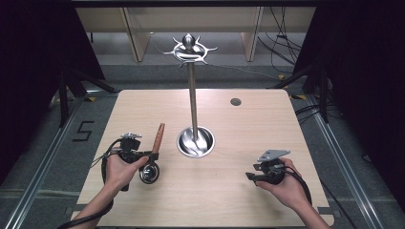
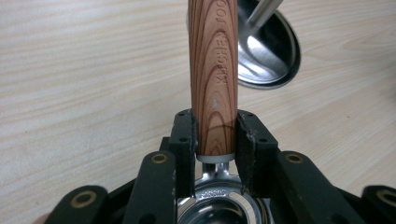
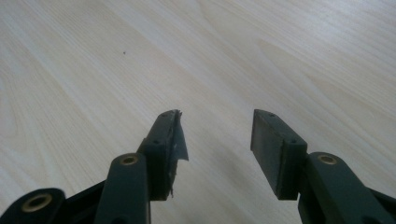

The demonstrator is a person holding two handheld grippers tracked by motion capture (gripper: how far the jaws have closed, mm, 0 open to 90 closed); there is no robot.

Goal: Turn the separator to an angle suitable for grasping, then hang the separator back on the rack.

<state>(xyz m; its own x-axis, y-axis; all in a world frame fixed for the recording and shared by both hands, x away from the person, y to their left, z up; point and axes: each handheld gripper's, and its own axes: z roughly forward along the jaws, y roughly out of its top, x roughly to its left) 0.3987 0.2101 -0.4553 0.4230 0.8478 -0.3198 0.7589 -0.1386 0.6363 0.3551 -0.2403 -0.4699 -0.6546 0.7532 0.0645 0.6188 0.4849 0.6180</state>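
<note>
While the left hand-held gripper point(image 2: 215, 135) clamps its jaws on the wooden handle point(image 2: 214, 70) of a metal utensil, just above its steel collar, the utensil's round head point(image 1: 149, 173) sits low over the counter point(image 1: 239, 200). Near it, beyond the handle's tip, stands the steel rack point(image 1: 193, 95) in its dish-shaped base. Well apart, the right hand-held gripper point(image 3: 215, 140) hovers with jaws spread, holding nothing.
</note>
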